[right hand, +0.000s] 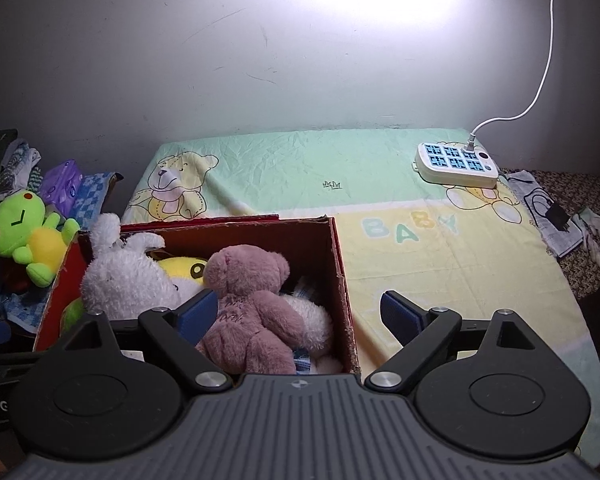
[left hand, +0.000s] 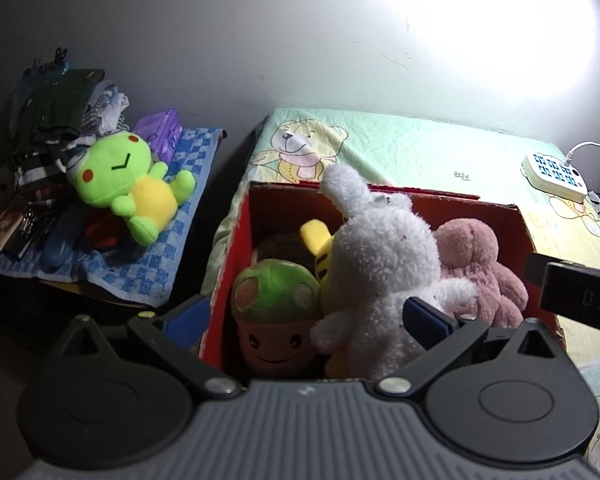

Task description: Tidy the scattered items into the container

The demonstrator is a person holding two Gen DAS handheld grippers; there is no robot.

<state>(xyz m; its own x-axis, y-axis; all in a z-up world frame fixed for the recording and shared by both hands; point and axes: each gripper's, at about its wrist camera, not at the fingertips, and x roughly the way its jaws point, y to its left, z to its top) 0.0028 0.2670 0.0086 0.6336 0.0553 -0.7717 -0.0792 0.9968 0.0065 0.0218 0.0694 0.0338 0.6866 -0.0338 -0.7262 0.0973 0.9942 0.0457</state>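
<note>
I see the red cardboard box (right hand: 336,256) sitting on the bed sheet (right hand: 440,264), with a white plush rabbit (left hand: 384,256), a pink teddy bear (right hand: 252,300), a yellow plush (right hand: 184,268) and a green-capped mushroom plush (left hand: 276,316) packed inside. My left gripper (left hand: 306,320) hovers over the box with its jaws spread wide and nothing in them; my right gripper (right hand: 300,316) does likewise at the box's right wall. A green frog plush (left hand: 128,184) lies apart on a blue checked towel (left hand: 140,272) to the left. A power strip (right hand: 456,160) rests far right.
</note>
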